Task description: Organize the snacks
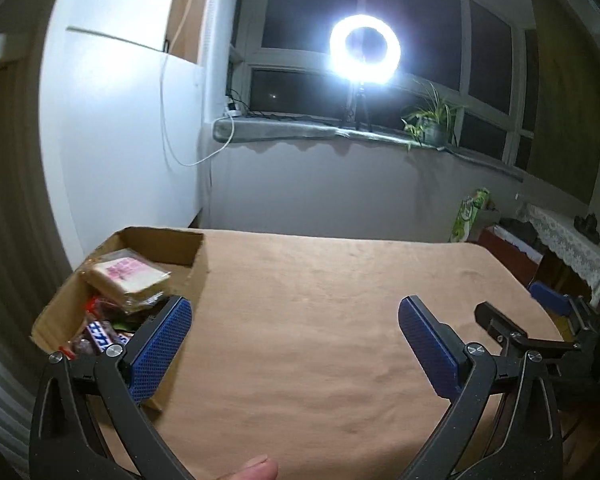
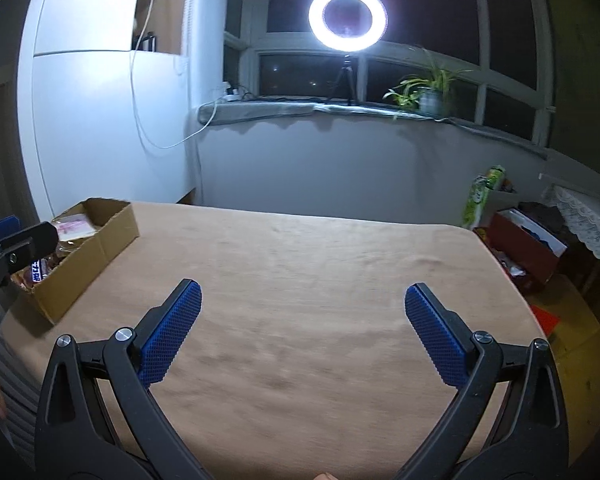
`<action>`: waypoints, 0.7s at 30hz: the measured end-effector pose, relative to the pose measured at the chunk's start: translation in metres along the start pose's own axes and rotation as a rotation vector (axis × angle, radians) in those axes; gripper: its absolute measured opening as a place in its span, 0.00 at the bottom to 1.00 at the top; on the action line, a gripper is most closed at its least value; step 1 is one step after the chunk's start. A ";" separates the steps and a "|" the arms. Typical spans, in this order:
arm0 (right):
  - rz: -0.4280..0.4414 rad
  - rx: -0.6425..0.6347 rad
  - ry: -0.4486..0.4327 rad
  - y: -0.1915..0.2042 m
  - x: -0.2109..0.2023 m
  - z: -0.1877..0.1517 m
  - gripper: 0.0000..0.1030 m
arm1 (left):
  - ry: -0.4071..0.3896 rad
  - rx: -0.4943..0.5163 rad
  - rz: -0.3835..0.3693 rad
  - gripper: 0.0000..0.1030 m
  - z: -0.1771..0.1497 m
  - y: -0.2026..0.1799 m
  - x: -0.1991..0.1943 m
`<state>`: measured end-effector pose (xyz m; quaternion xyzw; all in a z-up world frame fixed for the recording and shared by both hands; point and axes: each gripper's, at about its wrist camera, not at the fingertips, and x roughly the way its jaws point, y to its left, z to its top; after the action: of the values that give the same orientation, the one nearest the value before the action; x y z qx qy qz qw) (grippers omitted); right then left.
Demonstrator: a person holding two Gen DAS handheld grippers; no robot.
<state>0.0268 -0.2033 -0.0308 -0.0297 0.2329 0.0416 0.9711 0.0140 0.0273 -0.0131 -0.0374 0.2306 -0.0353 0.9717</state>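
We see a dim room at night with dark windows (image 2: pixel 424 12), a lit ring lamp (image 2: pixel 348 18) on a small tripod on the sill, and a potted plant (image 2: pixel 430 94) just beside it to the right. Below stands a table (image 1: pixel 320 320) covered with a tan cloth, and its middle is bare. At the table's far left corner sits an open cardboard box (image 1: pixel 162 242), and in it lie the snacks: a wrapped sandwich (image 1: pixel 126 282) with a pink label on top, and below it a chocolate bar (image 1: pixel 102 332) among other wrappers we cannot tell apart.

We hold the left gripper (image 1: pixel 296 334) over the table's near left part, its jaws spread wide with nothing between them; its left blue pad (image 1: pixel 162 350) stands in front of the box's near right corner. A fingertip (image 1: pixel 256 468) shows at the bottom edge of the left view.

We hold the right gripper (image 2: pixel 304 330) over the table's near middle, likewise spread wide and empty. In the right view the box (image 2: pixel 84 264) lies to the far left, well apart from the right gripper's pads (image 2: pixel 172 338), with part of the left gripper in front of it. To the right of the table, on the floor, we see a red box (image 2: pixel 528 240) and a green and white package (image 2: pixel 482 196).
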 end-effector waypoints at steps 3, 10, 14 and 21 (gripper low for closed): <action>-0.004 0.015 -0.002 -0.009 -0.003 0.000 1.00 | 0.007 0.032 -0.002 1.00 0.000 -0.018 0.000; -0.013 0.009 -0.024 -0.010 -0.012 0.007 1.00 | 0.033 0.059 0.007 1.00 0.000 -0.036 0.001; -0.013 0.004 -0.031 -0.005 -0.013 0.010 1.00 | 0.050 0.036 0.017 1.00 0.000 -0.034 -0.001; -0.012 -0.001 -0.033 -0.003 -0.014 0.011 1.00 | 0.058 0.003 0.016 1.00 0.001 -0.028 -0.005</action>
<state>0.0198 -0.2065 -0.0146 -0.0307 0.2169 0.0363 0.9750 0.0082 0.0003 -0.0072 -0.0328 0.2587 -0.0288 0.9650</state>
